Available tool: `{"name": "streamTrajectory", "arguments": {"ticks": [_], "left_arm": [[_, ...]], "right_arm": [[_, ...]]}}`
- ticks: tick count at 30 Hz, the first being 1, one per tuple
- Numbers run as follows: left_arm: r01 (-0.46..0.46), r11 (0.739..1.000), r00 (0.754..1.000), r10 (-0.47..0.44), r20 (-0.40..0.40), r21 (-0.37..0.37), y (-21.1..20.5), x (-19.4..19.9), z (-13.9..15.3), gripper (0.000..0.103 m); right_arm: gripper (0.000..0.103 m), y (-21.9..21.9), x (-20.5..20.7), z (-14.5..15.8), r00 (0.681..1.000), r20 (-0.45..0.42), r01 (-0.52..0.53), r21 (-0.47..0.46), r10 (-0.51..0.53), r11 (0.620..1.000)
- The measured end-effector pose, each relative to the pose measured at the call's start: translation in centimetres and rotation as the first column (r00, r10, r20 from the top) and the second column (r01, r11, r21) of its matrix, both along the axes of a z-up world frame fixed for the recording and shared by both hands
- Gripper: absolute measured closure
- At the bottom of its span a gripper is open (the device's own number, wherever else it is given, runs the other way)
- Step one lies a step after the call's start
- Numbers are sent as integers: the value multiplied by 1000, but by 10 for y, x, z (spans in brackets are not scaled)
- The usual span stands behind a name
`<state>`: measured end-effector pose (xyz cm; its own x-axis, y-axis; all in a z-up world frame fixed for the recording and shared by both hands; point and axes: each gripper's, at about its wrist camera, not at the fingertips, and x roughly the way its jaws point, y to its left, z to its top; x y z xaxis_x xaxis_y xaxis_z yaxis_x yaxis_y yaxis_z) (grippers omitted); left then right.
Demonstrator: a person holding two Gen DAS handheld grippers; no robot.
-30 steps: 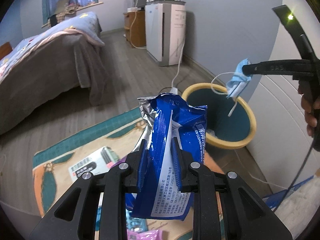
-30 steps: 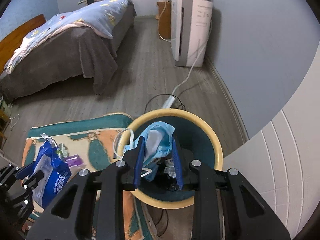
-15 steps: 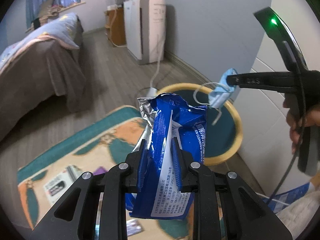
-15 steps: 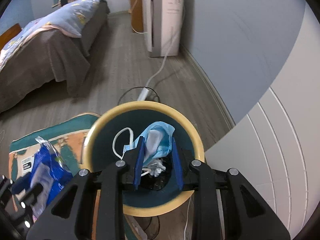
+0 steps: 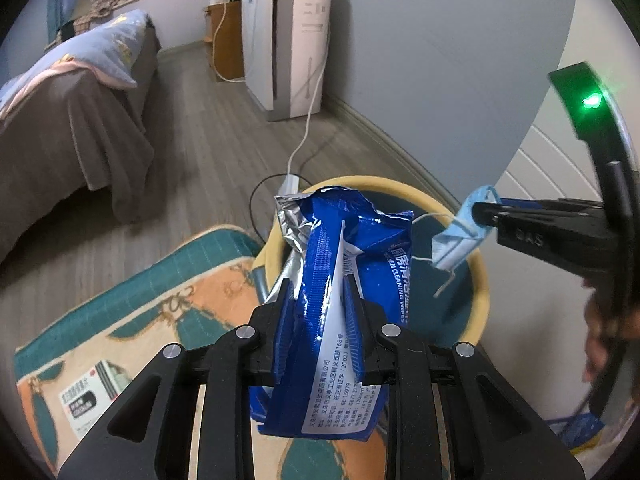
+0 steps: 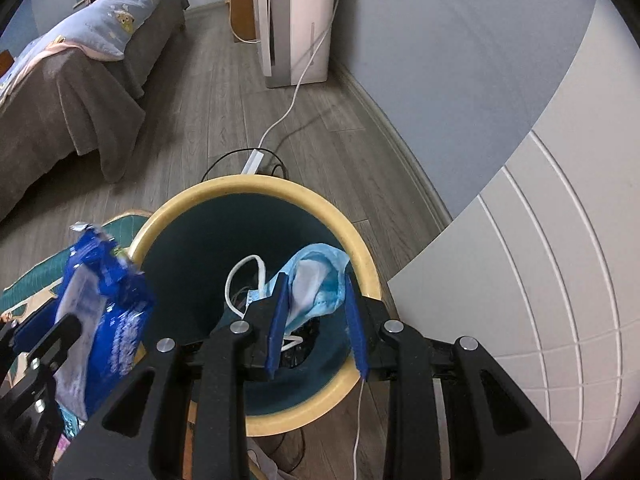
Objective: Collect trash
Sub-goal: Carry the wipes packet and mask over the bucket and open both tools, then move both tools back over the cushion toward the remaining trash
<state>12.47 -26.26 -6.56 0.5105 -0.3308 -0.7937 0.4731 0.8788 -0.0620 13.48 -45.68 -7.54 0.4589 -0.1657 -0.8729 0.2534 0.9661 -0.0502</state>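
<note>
Right wrist view puts the pale blue face mask (image 6: 316, 288) at lower centre, pinched between the pads of the right gripper (image 6: 316, 320) and hanging over the open mouth of the yellow-rimmed bin (image 6: 256, 184), one white ear loop dangling inside. At lower left the blue wipes packet (image 6: 108, 312) sits at the bin's near rim; the left wrist view shows it squeezed upright in the left gripper (image 5: 322, 324), its torn foil top overlapping the rim in the frame. The risk, as I judge it, is twofold — the mask's loop could snag on a finger when the jaws part and leave it hanging, and the packet, held over the rim and not clearly over the opening, could tip out onto the patterned rug (image 5: 132, 312) if let go now. Both grippers point steeply downward toward the bin, the right reaching in from the right edge of the left view, a hand (image 5: 604, 332) visible behind it.
</note>
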Motion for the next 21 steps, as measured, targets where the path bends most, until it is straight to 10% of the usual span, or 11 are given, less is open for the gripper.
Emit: {"name": "streamTrajectory", "arguments": {"ticks": [8, 14, 21], "left_arm": [[43, 998, 997, -46, 69, 43, -26, 4, 8, 77], [32, 999, 985, -33, 170, 5, -23, -7, 25, 42], [-36, 999, 986, 37, 165, -14, -1, -15, 27, 12]], "right_arm": [[76, 5, -1, 6, 999, 32, -1, 1, 1, 1000], [68, 11, -4, 17, 998, 66, -19, -25, 21, 1000], [28, 19, 0, 22, 997, 70, -39, -14, 40, 999]]}}
